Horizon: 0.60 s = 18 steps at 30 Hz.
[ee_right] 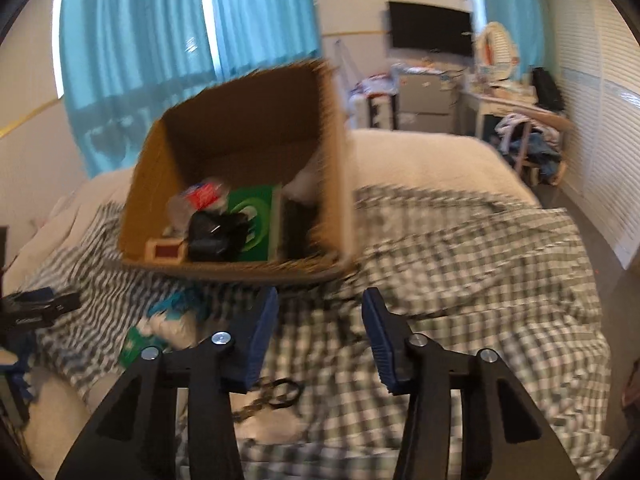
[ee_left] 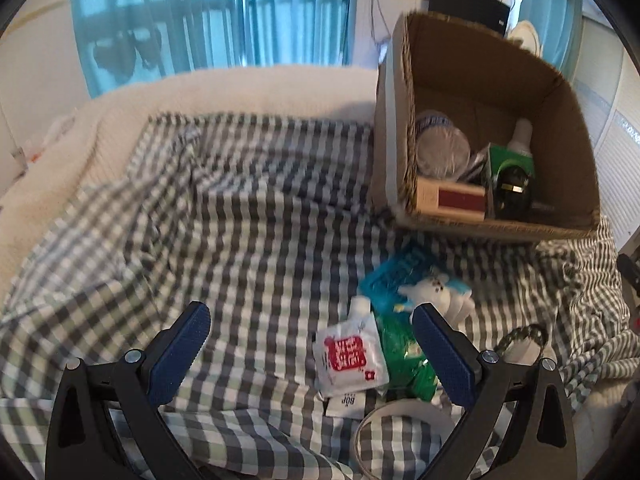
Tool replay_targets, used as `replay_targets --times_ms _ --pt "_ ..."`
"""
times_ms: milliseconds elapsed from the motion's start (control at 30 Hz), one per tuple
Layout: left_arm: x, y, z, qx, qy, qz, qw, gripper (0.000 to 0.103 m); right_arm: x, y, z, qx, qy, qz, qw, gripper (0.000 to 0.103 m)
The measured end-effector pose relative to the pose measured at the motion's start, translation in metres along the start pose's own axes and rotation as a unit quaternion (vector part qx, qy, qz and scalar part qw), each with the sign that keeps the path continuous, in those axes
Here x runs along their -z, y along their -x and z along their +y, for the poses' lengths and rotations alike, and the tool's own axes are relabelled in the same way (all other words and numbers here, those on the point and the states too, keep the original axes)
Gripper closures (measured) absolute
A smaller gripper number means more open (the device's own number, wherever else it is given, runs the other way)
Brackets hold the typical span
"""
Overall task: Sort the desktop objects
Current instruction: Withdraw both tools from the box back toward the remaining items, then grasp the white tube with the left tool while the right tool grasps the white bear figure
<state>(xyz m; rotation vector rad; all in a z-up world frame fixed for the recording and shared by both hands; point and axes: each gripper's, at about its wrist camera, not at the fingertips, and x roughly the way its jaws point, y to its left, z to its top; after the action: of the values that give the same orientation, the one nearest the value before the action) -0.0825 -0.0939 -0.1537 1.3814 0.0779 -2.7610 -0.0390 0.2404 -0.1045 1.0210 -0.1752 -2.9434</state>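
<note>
The left gripper (ee_left: 312,344) stands wide open at the bottom of its own view, blue pads far apart, nothing pressed between them. Its left pad hangs over bare checked cloth (ee_left: 248,240). Its right pad sits just in front of a green packet (ee_left: 400,344), and whether it touches the packet cannot be told. A white sachet with a red print (ee_left: 350,354) lies between the two fingers, nearer the right one, apart from both pads. Above the sachet, at the lower right of the frame, lies a blue packet (ee_left: 396,276) with a small white soft toy (ee_left: 436,292) on it. A white band (ee_left: 400,410) curls at the bottom edge, and a braided loop (ee_left: 520,336) shows just right of the right finger.

The cardboard box (ee_left: 400,92) fills the upper right of the left view, open at the top, holding a foil-topped tub (ee_left: 442,152), a green carton (ee_left: 514,164), a dark round thing and a cream and red box (ee_left: 452,198).

In the blurred right view the right gripper (ee_right: 320,332) is partly open, its pads a moderate gap apart with only checked cloth seen between them; it holds nothing. The box (ee_right: 152,184) sits above it at centre left, and a black ring on a chain (ee_right: 280,392) lies by the left finger
</note>
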Motion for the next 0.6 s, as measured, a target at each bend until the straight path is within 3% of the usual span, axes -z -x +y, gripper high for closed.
replay_targets --times_ms 267,600 --pt "0.016 -0.043 0.000 0.006 -0.002 0.077 0.9970 0.000 0.009 -0.046 0.065 -0.070 0.055 0.049 0.995 0.060" --pt "0.027 -0.084 -0.007 0.001 -0.015 0.137 0.9904 0.000 0.017 -0.105 0.121 -0.104 0.086 0.093 0.987 0.057"
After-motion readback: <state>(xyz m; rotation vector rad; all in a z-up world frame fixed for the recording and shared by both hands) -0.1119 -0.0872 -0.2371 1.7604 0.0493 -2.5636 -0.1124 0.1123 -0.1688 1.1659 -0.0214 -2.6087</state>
